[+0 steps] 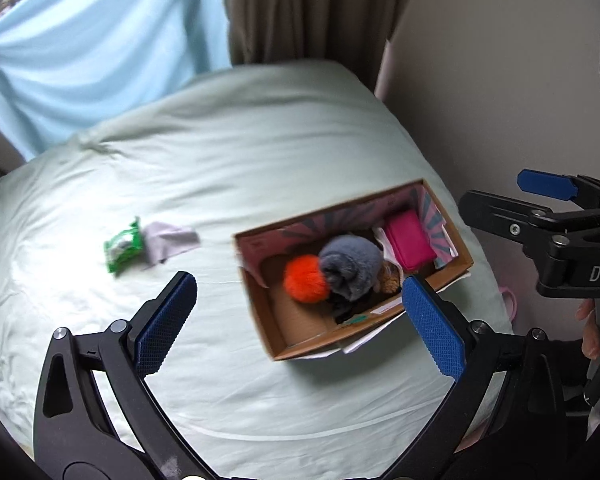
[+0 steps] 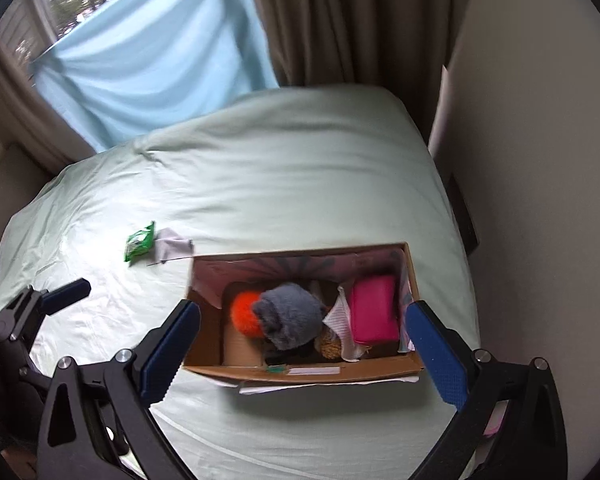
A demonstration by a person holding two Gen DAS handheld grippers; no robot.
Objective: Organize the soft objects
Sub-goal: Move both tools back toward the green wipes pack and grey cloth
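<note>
An open cardboard box [image 1: 268, 332] [image 2: 414, 362] lies on the pale green bed. Inside are an orange pompom [image 1: 304, 284] [image 2: 242, 314], a grey plush toy [image 1: 352, 266] [image 2: 290, 316], a brown fuzzy item [image 1: 390, 280] [image 2: 330, 346], a white cloth [image 2: 340, 316] and a pink pouch [image 1: 410, 246] [image 2: 374, 314]. A green packet [image 1: 122, 250] [image 2: 139, 243] and a light grey cloth [image 1: 168, 240] [image 2: 172, 248] lie on the bed left of the box. My left gripper [image 1: 300, 316] is open and empty above the bed at the box's near-left side. My right gripper [image 2: 302, 354] is open and empty above the box.
The bed sheet [image 1: 220, 152] [image 2: 280, 168] spreads around the box. A blue curtain [image 1: 92, 40] [image 2: 152, 64] and brown drape [image 1: 308, 8] [image 2: 360, 20] hang behind the bed. A wall [image 1: 500, 100] [image 2: 540, 200] runs close along the right side.
</note>
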